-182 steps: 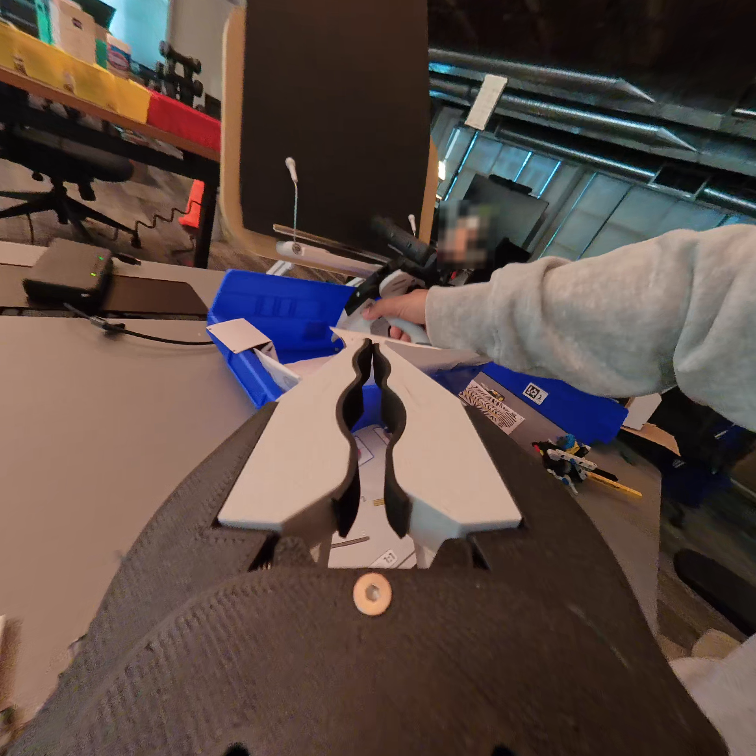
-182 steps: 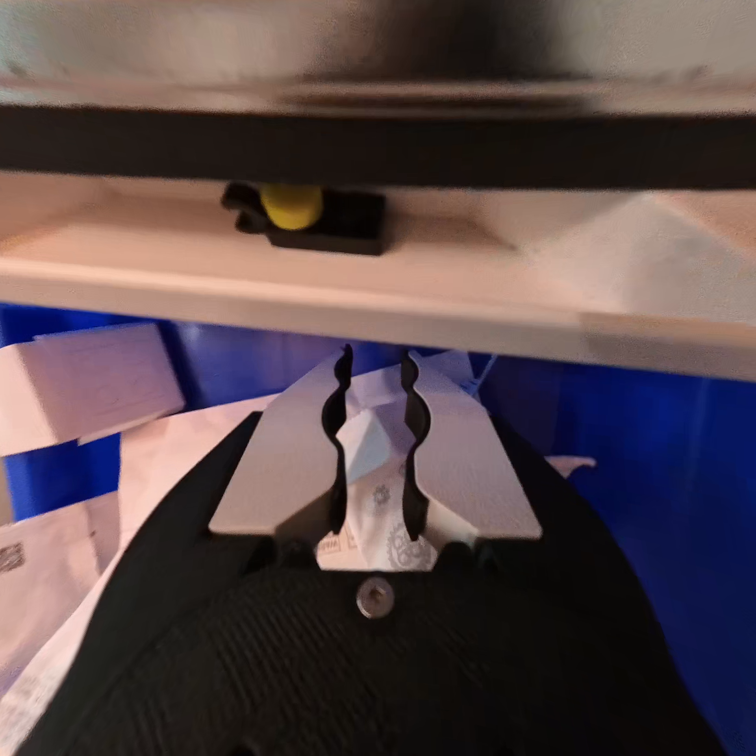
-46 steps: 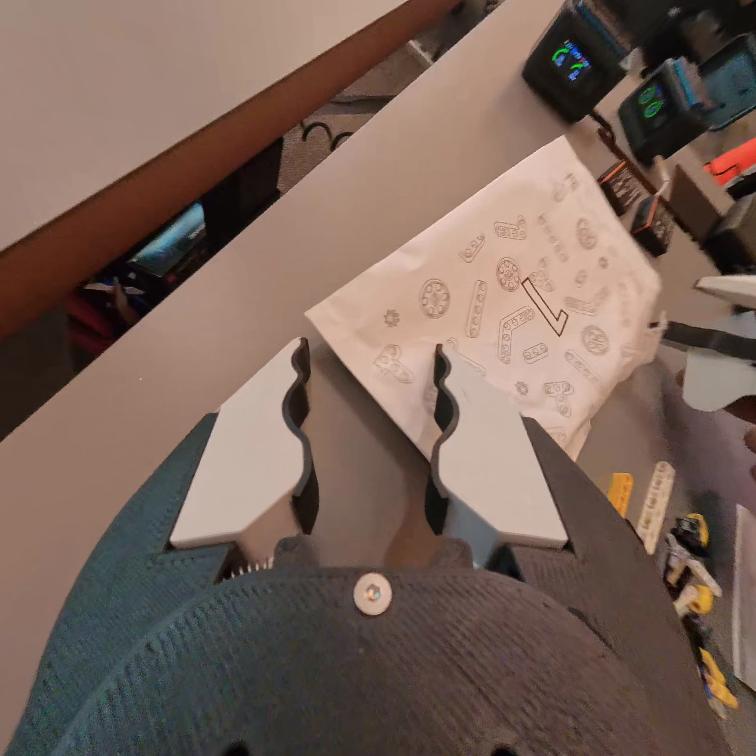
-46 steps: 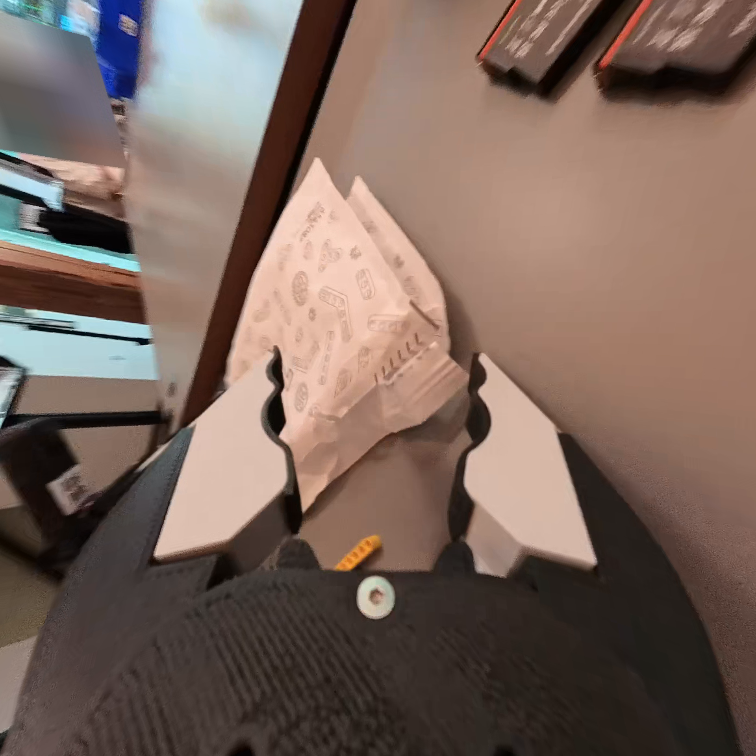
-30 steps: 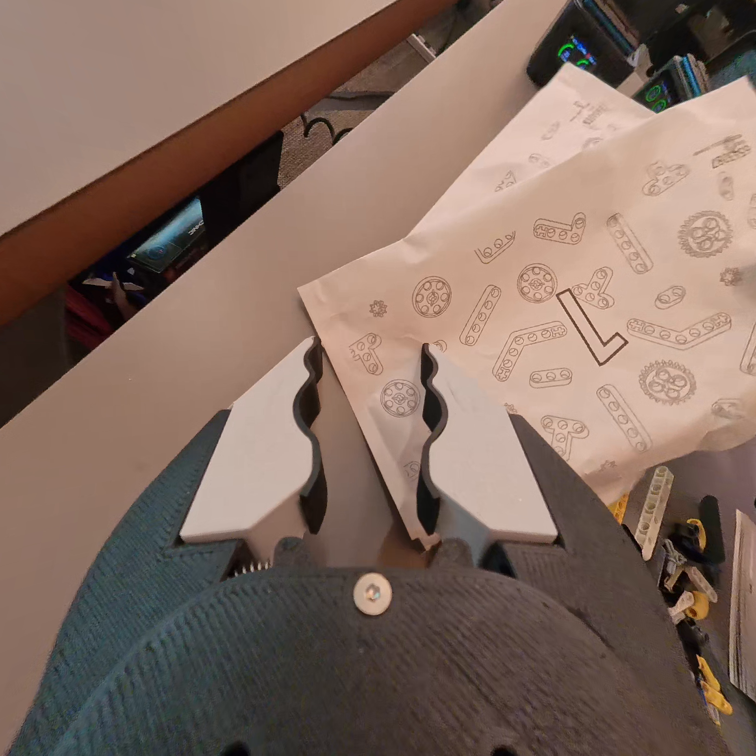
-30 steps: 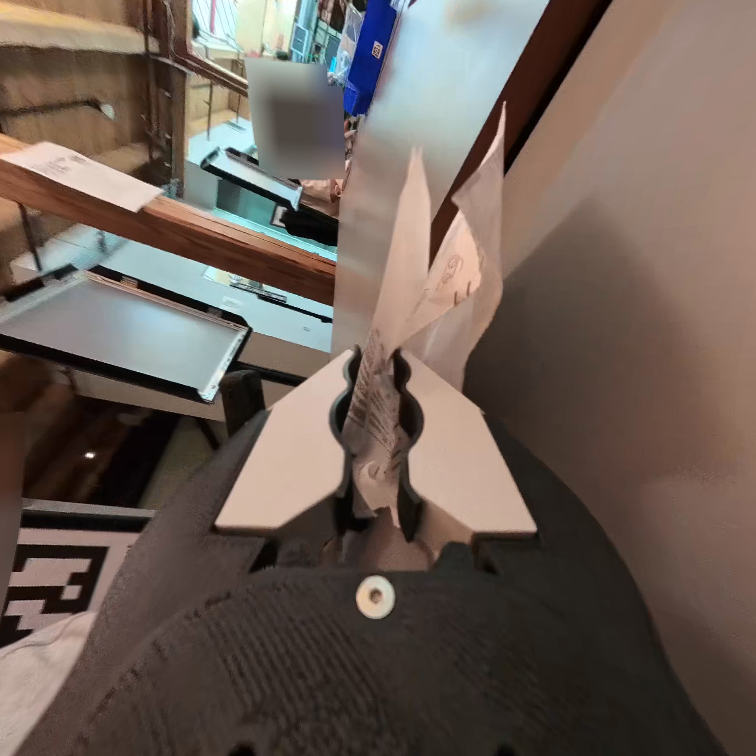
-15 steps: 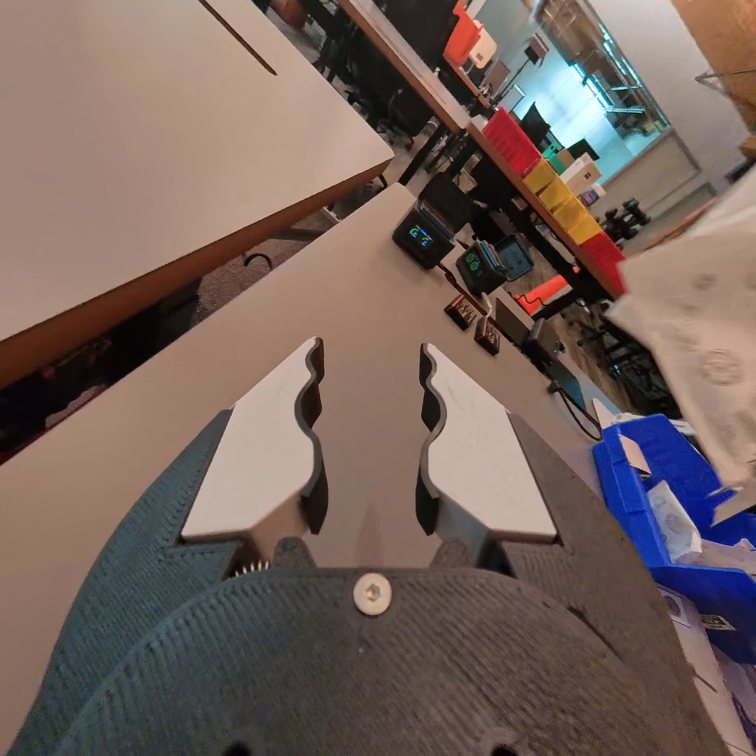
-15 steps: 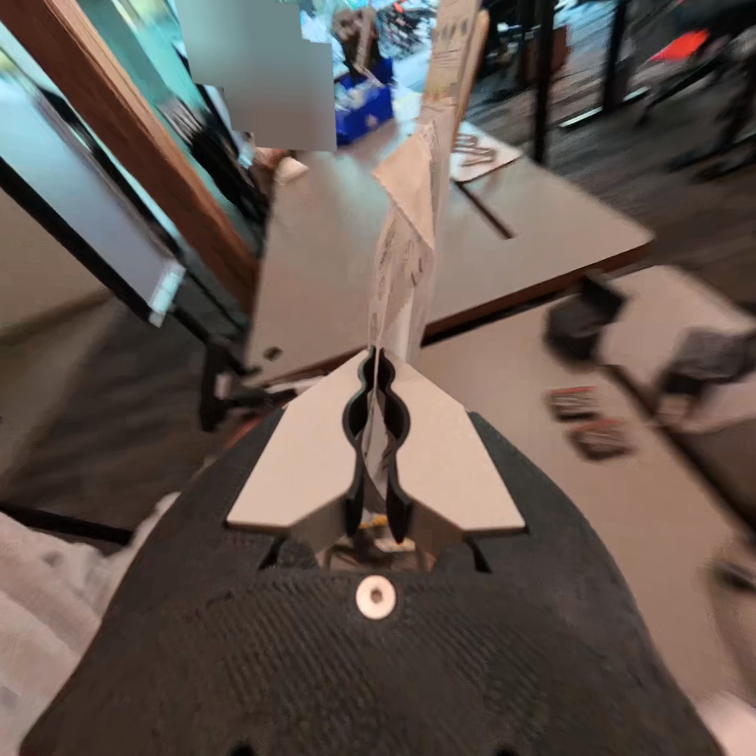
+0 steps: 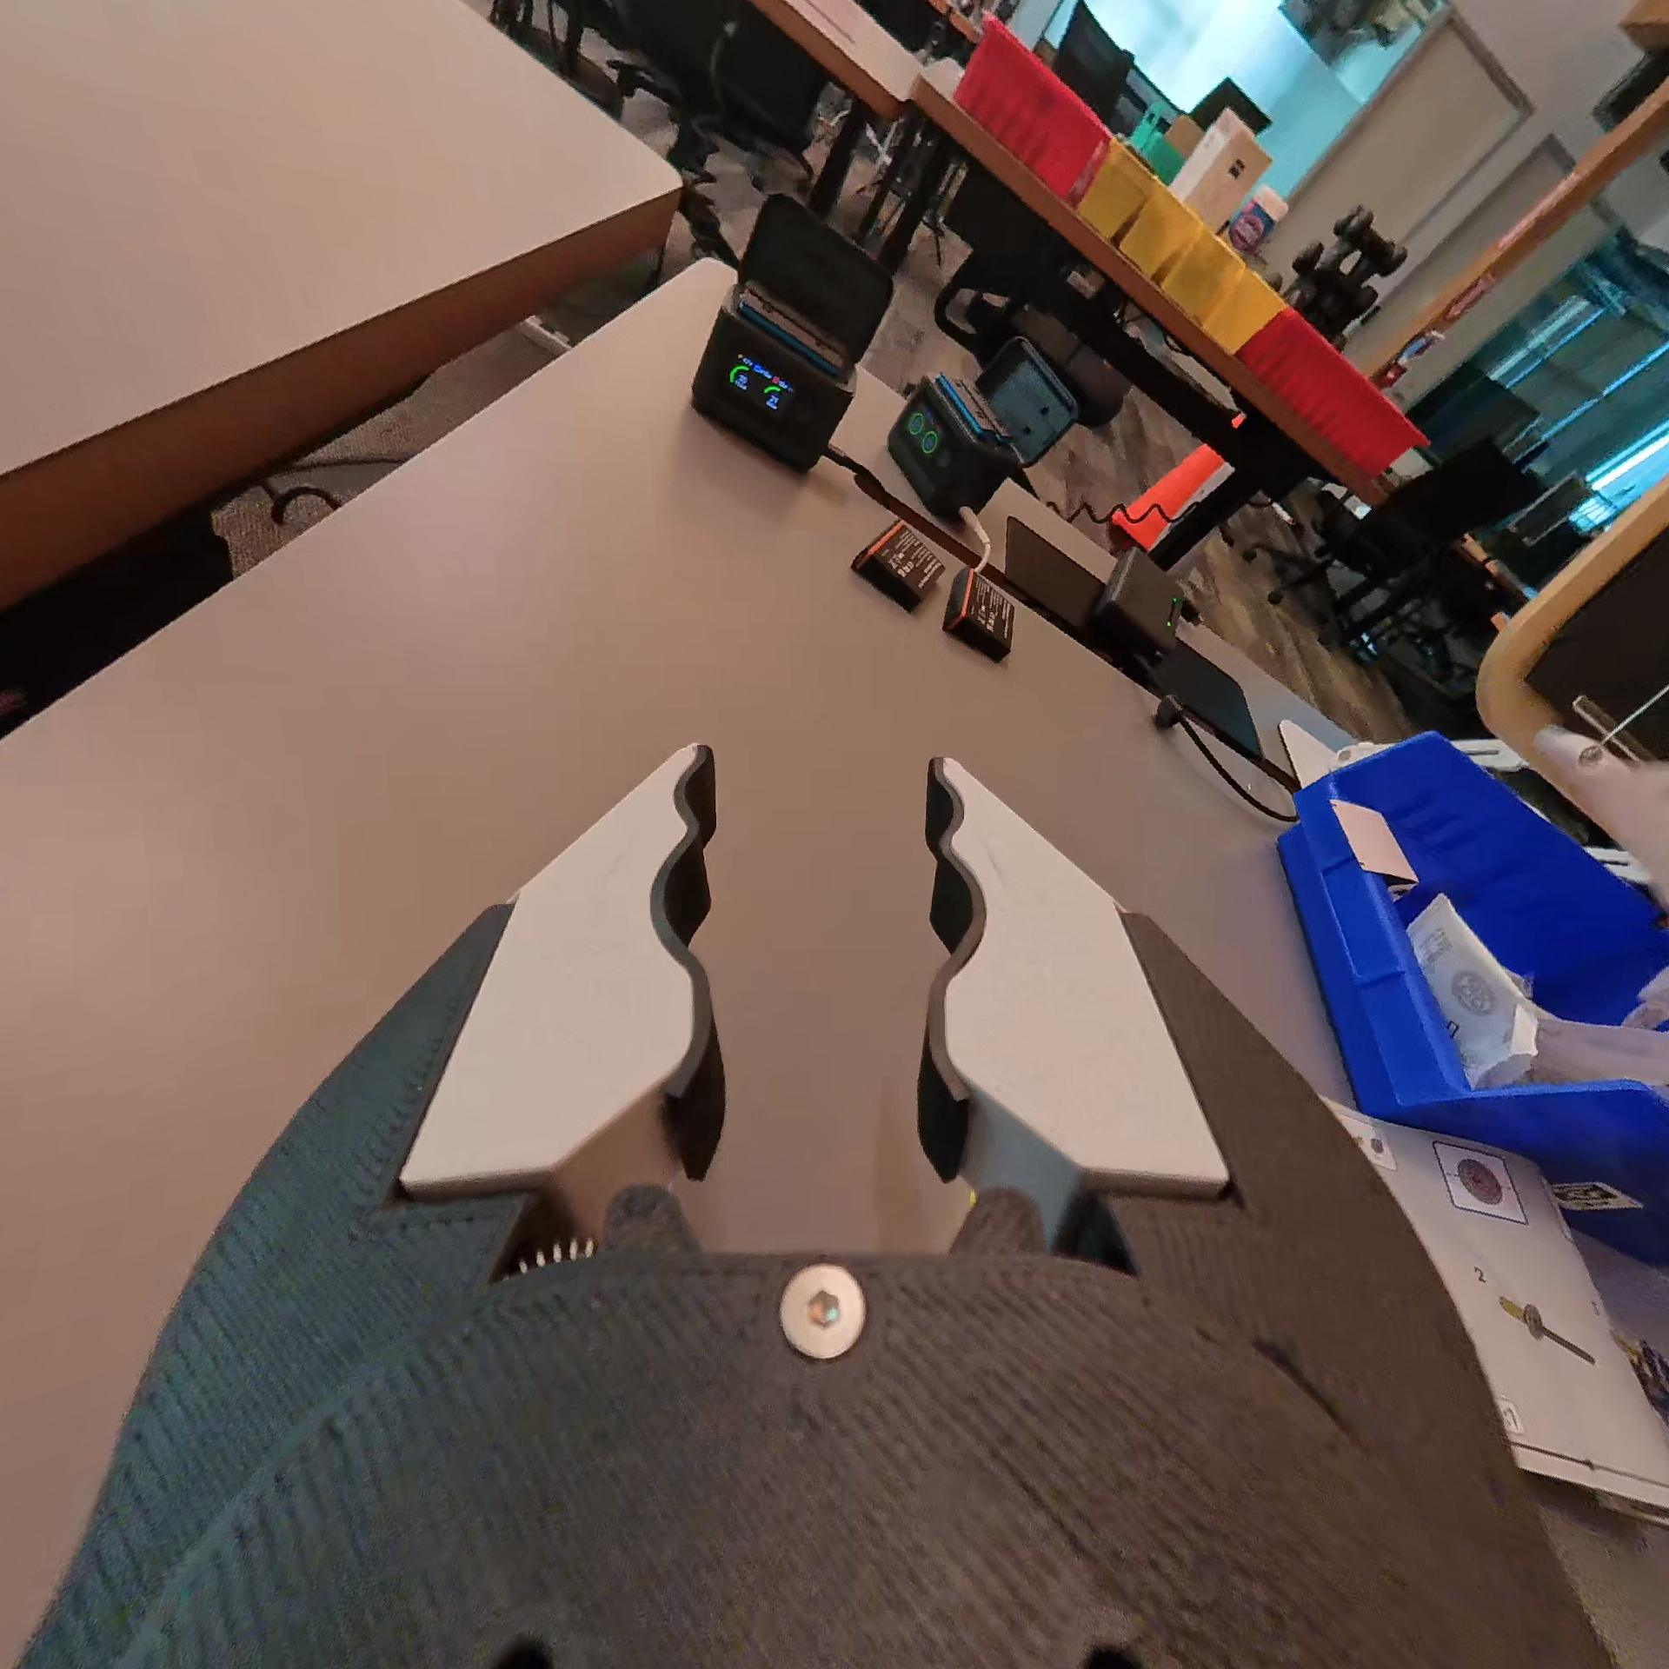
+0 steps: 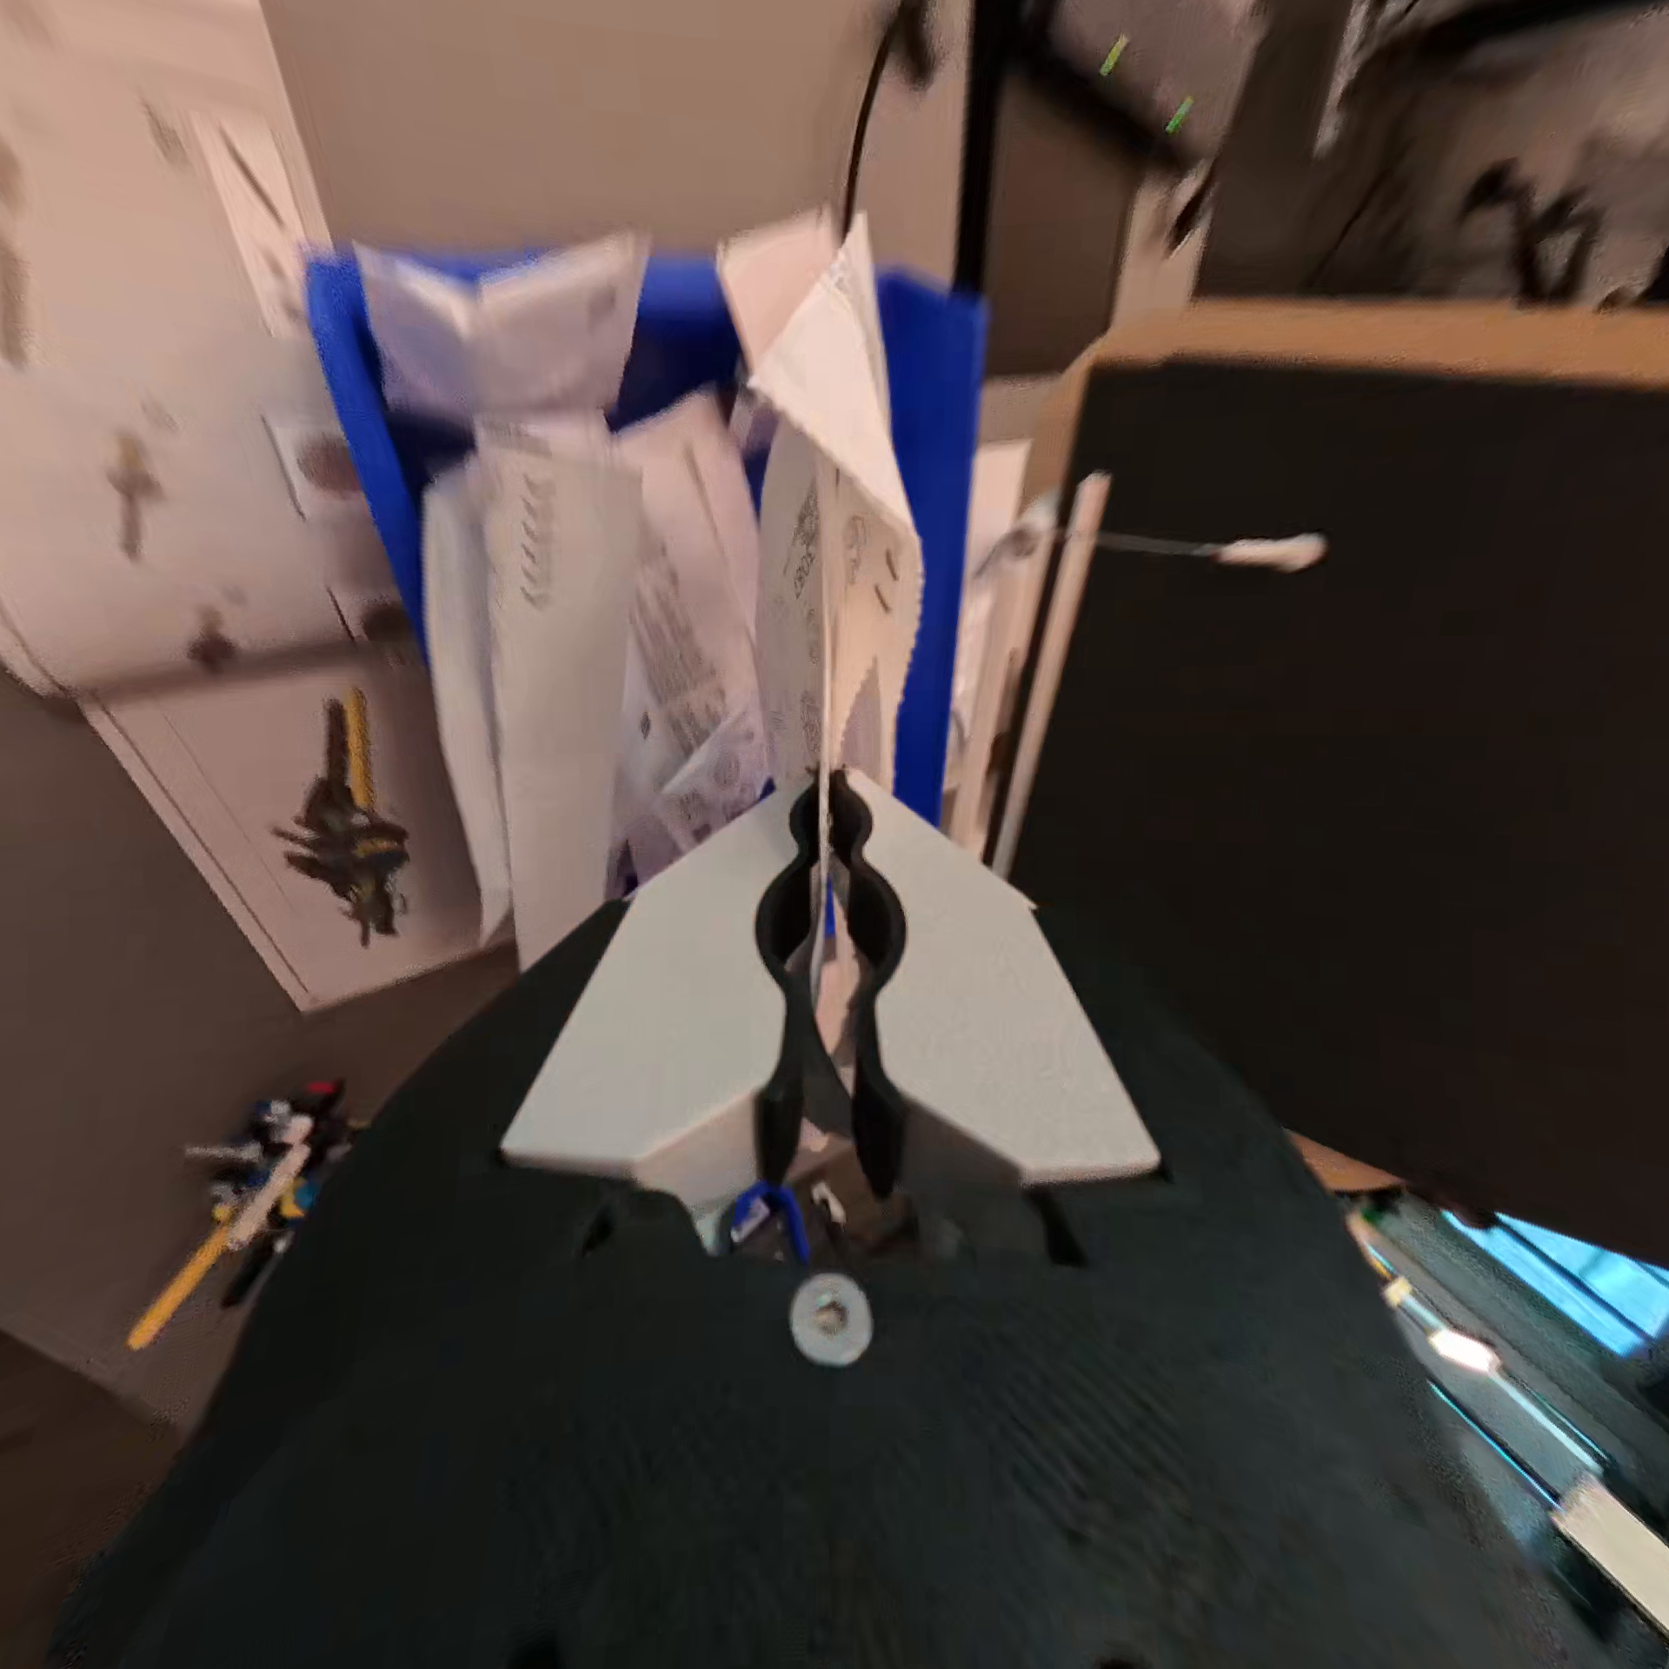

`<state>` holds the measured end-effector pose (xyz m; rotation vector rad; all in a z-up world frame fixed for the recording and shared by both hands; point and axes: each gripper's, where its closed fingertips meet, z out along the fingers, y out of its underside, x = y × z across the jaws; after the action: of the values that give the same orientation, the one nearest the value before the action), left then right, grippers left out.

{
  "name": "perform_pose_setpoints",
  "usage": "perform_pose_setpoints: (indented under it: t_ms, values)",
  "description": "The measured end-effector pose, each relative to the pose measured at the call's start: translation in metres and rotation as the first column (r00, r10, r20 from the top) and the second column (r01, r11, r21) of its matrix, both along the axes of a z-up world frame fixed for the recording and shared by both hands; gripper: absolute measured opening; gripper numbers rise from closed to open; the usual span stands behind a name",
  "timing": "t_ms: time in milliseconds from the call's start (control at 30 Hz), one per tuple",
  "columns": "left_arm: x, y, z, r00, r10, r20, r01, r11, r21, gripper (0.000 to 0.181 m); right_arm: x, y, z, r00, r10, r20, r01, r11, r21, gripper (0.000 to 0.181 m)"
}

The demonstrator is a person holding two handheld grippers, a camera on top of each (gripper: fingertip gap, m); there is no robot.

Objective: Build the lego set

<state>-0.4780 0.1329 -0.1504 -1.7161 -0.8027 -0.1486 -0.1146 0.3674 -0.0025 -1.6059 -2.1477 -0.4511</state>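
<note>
**Lego bag pinched over the bin**

Lego pieces, a small black, yellow and white build point(image 10: 271, 1174), lie on the grey tabletop point(image 9: 452, 677) at left. Left tool point(image 9: 820, 786) hovers released over bare tabletop. Rightward, right tool point(image 10: 824, 786) is clenched on a white printed paper bag point(image 10: 835, 506) above the blue plastic bin point(image 9: 1409, 1039) of paper bags.

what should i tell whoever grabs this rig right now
Left gripper: open, empty, over bare grey table.
Right gripper: shut on a white paper parts bag, held in front of the blue bin that holds other paper bags.
Partly built lego model lies on the table beside the instruction booklet.
Done: some assembly, judging by the model. Left: finish the build; the view is too blurred to tell whether the held bag is open.
</note>
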Motion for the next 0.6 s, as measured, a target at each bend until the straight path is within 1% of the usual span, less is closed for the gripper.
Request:
perform_pose_setpoints:
  t_ms: [67, 100, 133, 167, 200, 267, 333, 400, 433, 500, 567, 600]
  values:
    - [0.004, 0.003, 0.004, 1.000, -0.012, -0.015, 0.012, 1.000, -0.001, 0.046, 0.018, 0.015, -0.040, 0.994, -0.023, 0.105, 0.024, 1.000, -0.010, 0.000]
    - [0.006, 0.004, 0.005, 1.000, -0.018, -0.021, 0.018, 1.000, 0.000, 0.046, 0.021, 0.017, -0.059, 0.992, -0.033, 0.126, 0.039, 0.998, -0.046, 0.000]
    - [0.008, 0.006, 0.007, 0.999, -0.024, -0.027, 0.024, 1.000, 0.000, 0.046, 0.021, 0.019, -0.073, 0.991, -0.043, 0.123, 0.053, 0.995, -0.078, 0.000]
    - [0.010, 0.008, 0.009, 0.999, -0.029, -0.033, 0.029, 1.000, 0.000, 0.046, 0.015, 0.022, -0.082, 0.994, -0.049, 0.095, 0.058, 0.994, -0.095, 0.002]
    - [0.012, 0.009, 0.010, 0.999, -0.036, -0.040, 0.036, 0.999, -0.002, 0.046, 0.008, 0.025, -0.085, 0.997, -0.056, 0.051, 0.061, 0.993, -0.103, 0.010]
    - [0.017, 0.013, 0.014, 0.997, -0.053, -0.058, 0.052, 0.999, -0.009, 0.046, 0.001, 0.026, -0.082, 0.995, -0.099, -0.025, 0.094, 0.986, -0.139, 0.035]
    - [0.023, 0.017, 0.017, 0.995, -0.071, -0.073, 0.071, 0.997, -0.014, 0.046, 0.002, 0.023, -0.071, 0.980, -0.159, -0.124, 0.136, 0.975, -0.174, 0.060]
    - [0.033, 0.024, 0.020, 0.991, -0.100, -0.083, 0.099, 0.995, -0.016, 0.046, 0.014, 0.018, -0.053, 0.939, -0.223, -0.261, 0.175, 0.965, -0.196, 0.070]
    - [0.039, 0.028, 0.021, 0.989, -0.121, -0.085, 0.120, 0.993, -0.015, 0.046, 0.022, 0.014, -0.043, 0.908, -0.250, -0.338, 0.188, 0.960, -0.206, 0.074]
    - [0.059, 0.041, 0.023, 0.981, -0.181, -0.074, 0.181, 0.983, -0.006, 0.047, 0.048, 0.008, -0.025, 0.822, -0.302, -0.482, 0.222, 0.951, -0.217, 0.084]
    - [0.090, 0.057, 0.025, 0.963, -0.267, -0.042, 0.268, 0.963, 0.003, 0.047, 0.081, 0.004, -0.013, 0.714, -0.363, -0.599, 0.265, 0.932, -0.249, 0.083]
    - [0.108, 0.065, 0.025, 0.948, -0.318, -0.026, 0.318, 0.948, -0.001, 0.048, 0.099, 0.004, -0.010, 0.646, -0.402, -0.649, 0.294, 0.915, -0.275, 0.079]
